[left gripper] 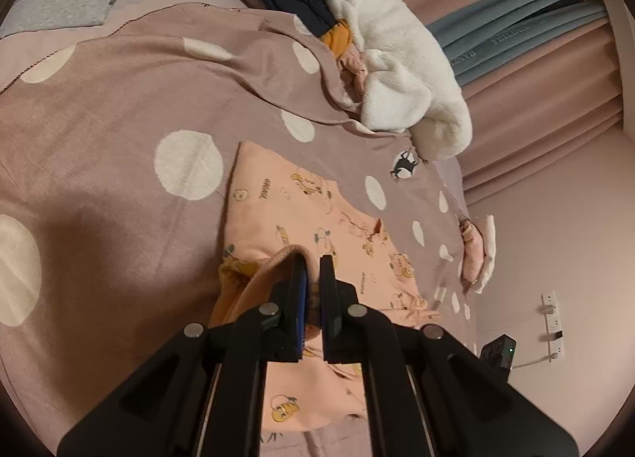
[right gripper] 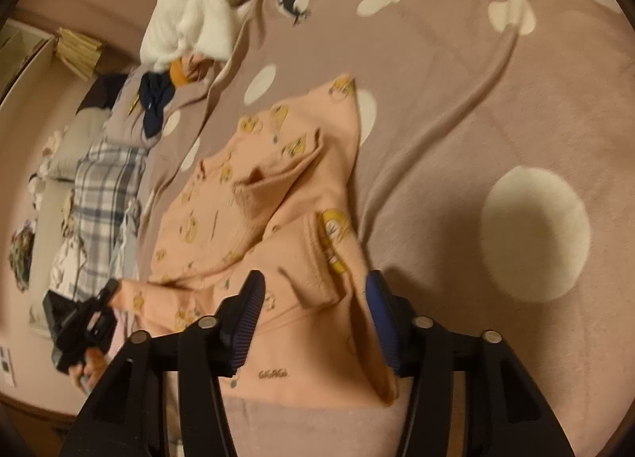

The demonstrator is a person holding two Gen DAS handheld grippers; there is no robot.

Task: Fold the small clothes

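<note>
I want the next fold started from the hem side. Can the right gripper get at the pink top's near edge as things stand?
Probably yes: the right gripper is open, hovering over the pink top with nothing between; the left gripper pinches another part.

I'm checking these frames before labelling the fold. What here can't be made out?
- Left wrist view: the left gripper is shut on the pink printed garment; its fingers hide the pinched edge.
- Right wrist view: the right gripper is open over the garment; its near hem is cut off behind the gripper body.
- Right wrist view: motion blur smears the small print.
- Both views: the pile by the white fleece is too tangled to count.
</note>
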